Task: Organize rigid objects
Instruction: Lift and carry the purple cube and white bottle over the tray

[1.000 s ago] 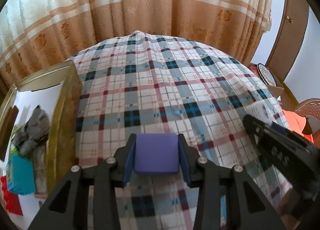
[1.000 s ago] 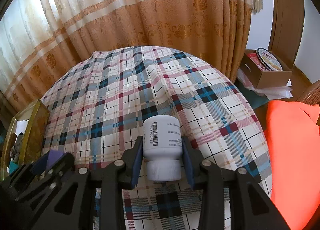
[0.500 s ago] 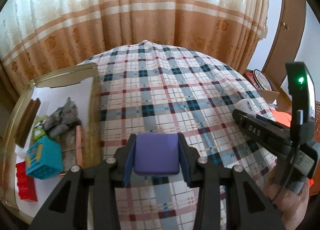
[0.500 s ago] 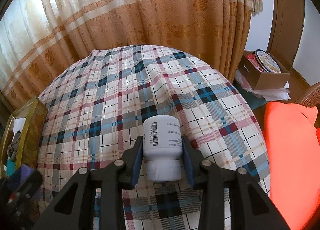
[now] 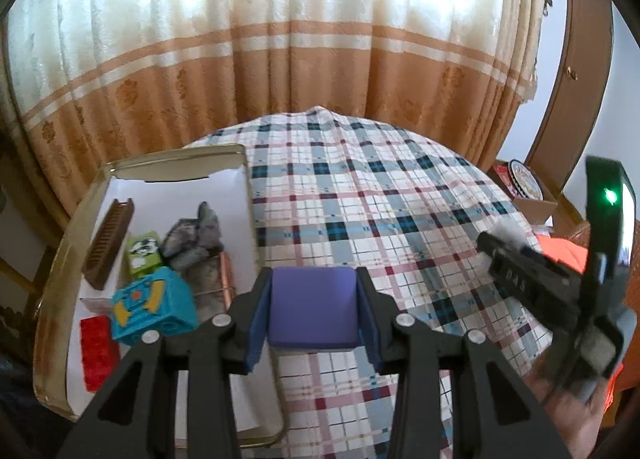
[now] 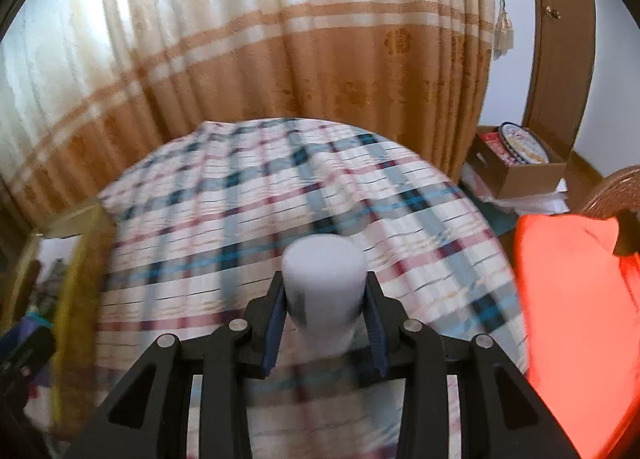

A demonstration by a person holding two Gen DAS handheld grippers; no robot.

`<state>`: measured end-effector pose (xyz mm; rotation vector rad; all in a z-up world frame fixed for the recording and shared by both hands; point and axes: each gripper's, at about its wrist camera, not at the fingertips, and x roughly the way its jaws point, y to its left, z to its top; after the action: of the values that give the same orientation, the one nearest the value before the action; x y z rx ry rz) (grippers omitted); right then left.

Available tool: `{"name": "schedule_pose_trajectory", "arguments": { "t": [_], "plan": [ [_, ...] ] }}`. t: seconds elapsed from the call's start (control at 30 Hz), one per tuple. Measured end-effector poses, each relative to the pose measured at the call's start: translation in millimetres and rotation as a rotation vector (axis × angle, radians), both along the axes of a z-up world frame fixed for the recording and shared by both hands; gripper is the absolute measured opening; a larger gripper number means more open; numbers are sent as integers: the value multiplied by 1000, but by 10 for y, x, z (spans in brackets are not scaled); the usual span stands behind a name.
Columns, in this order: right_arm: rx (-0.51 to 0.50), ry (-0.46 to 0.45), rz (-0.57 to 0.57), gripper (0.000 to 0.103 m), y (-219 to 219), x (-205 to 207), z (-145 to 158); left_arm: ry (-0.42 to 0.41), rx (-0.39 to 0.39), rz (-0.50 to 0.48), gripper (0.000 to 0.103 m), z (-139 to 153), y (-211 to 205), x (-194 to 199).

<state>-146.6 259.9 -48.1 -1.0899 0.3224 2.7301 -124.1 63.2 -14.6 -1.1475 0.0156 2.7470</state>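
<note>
Tray (image 5: 60, 267) now lies fully in the left view where a second ago only its edge showed: the left gripper (image 5: 314, 309), clenched on a purple block (image 5: 312, 307), has swung toward it, so a drop-off looks near. The right gripper (image 6: 324, 299) grasps a white bottle (image 6: 323, 279), blurred, apparently above the plaid cloth (image 5: 380, 211). The tray holds a comb (image 5: 108, 243), green cube (image 5: 142, 253), blue cube (image 5: 154, 309), red brick (image 5: 98, 351) and grey fluff (image 5: 194, 237).
</note>
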Motion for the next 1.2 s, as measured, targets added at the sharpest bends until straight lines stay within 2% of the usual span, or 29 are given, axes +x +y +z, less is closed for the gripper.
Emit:
{"name": "schedule_pose_trajectory", "arguments": {
  "t": [0.23,0.47,1.2],
  "plan": [
    [-27,83,86,39,-499,226,330,35,3,36,39,113,-228,52],
    [-47,116,156,39,-899,366,464,48,-7,80,39,127,-463,74],
    [-34,169,276,40,-1471,502,687,39,-12,170,39,109,-873,85]
  ]
}}
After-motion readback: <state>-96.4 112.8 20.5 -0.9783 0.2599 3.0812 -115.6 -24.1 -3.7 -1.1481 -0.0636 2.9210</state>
